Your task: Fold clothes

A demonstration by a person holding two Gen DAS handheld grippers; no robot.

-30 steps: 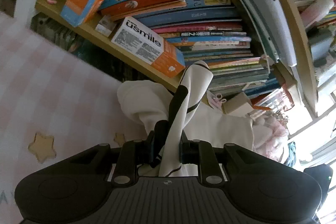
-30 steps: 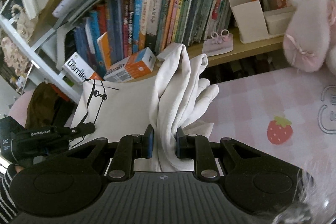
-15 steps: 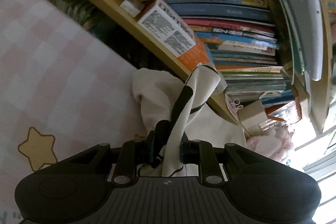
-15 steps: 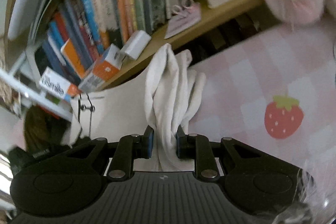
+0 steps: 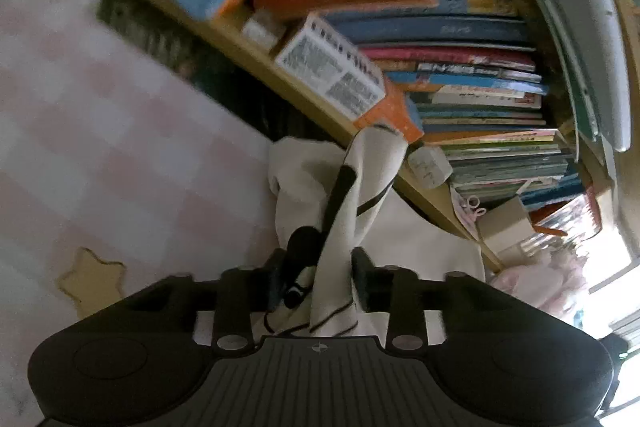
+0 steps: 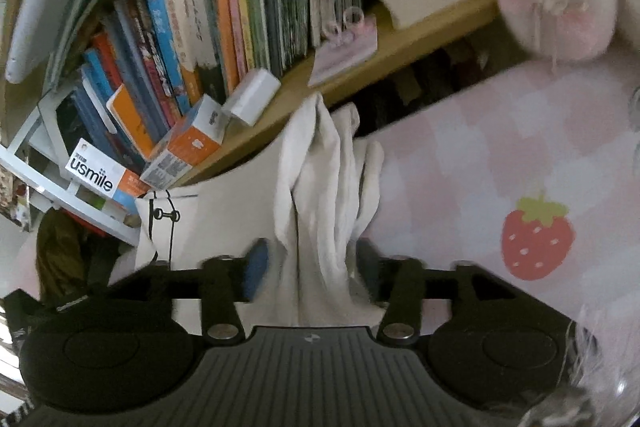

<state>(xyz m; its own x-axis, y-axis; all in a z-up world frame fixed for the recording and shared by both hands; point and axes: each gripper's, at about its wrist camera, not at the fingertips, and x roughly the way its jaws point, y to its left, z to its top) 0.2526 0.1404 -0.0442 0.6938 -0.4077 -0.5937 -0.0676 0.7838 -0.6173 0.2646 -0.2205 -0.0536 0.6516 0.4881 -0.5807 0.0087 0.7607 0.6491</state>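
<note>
Both grippers tilt downward toward the bookshelf (image 5: 304, 95), each with a bunch of the white garment (image 6: 320, 195) standing up between its fingers. The left gripper (image 5: 318, 277) and the right gripper (image 6: 308, 267) have just been opening; the jaws stand apart, the cloth loose between them, no longer pinched. The garment lies on the pink checked cloth (image 6: 480, 163), just in front of the shelf. Only the left view shows the garment's black stripes and a star (image 5: 92, 279); only the right shows a strawberry (image 6: 536, 239).
</note>
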